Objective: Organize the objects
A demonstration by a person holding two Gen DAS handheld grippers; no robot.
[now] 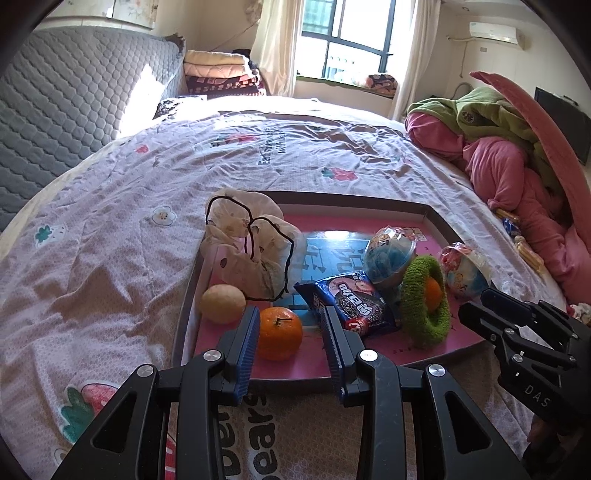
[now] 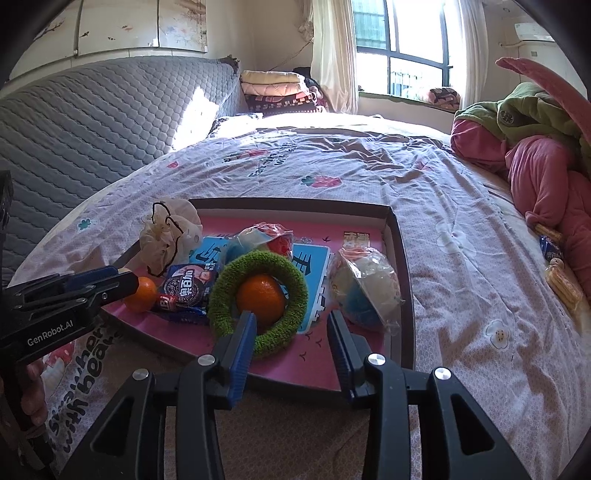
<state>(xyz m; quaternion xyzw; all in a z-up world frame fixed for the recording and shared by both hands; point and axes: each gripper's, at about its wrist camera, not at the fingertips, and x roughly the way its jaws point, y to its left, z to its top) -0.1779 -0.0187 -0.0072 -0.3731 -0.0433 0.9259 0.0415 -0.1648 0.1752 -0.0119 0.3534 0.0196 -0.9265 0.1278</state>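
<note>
A pink tray (image 1: pixel 325 221) (image 2: pixel 369 225) lies on the bed. It holds an orange (image 1: pixel 279 332) (image 2: pixel 142 293), a pale egg-shaped thing (image 1: pixel 222 303), a white cloth bag (image 1: pixel 251 247) (image 2: pixel 170 236), a dark cookie packet (image 1: pixel 351 301) (image 2: pixel 188 286), a green fuzzy ring (image 1: pixel 426 301) (image 2: pixel 258 295) around a second orange (image 2: pixel 260 299), and two wrapped toy balls (image 1: pixel 389 254) (image 2: pixel 365 291). My left gripper (image 1: pixel 290 317) is open with the first orange between its fingers. My right gripper (image 2: pixel 291 321) is open over the ring's near edge.
The bed has a wrinkled floral sheet (image 1: pixel 110 240). A grey quilted headboard (image 1: pixel 66 96) is on the left. Pink and green bedding (image 1: pixel 509 147) is piled on the right, with small snack packs (image 2: pixel 557 273) beside it. A window (image 1: pixel 351 33) is behind.
</note>
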